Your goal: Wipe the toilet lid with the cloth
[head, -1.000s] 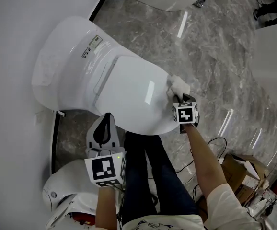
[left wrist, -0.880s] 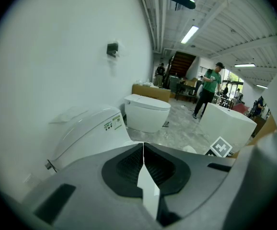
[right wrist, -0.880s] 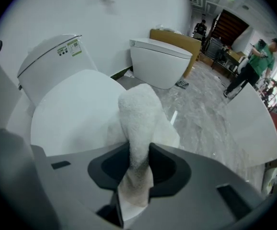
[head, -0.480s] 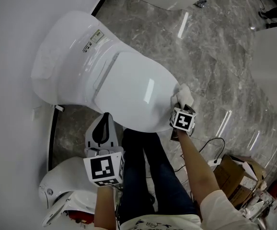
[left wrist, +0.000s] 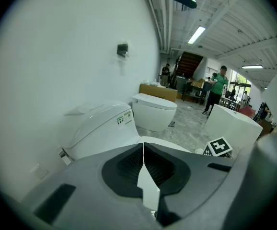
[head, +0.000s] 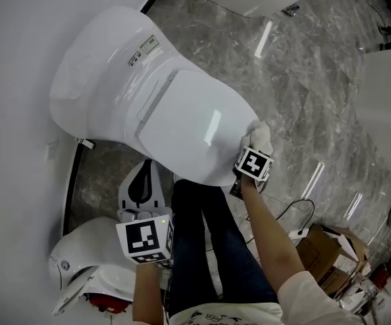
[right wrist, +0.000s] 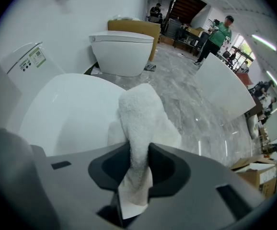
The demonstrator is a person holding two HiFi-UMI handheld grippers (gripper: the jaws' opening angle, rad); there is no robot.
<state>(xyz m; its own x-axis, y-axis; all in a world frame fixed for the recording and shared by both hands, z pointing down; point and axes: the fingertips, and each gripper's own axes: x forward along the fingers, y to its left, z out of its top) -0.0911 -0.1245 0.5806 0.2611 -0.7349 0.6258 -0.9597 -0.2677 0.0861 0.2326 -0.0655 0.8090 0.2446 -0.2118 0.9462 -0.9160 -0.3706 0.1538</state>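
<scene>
While the right gripper had its jaws clamped on the white terry cloth, pressed at the toilet lid front-right rim, the left gripper idled, jaws together, empty. Mid-wipe; next stroke probably needs sweeping back across the lid.

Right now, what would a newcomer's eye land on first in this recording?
The big white toilet lid fills the middle of the head view, glossy and closed. At its rim on the person's right, the right gripper clamps a white cloth. The left gripper hangs nearer the person, fingers together, empty.
</scene>
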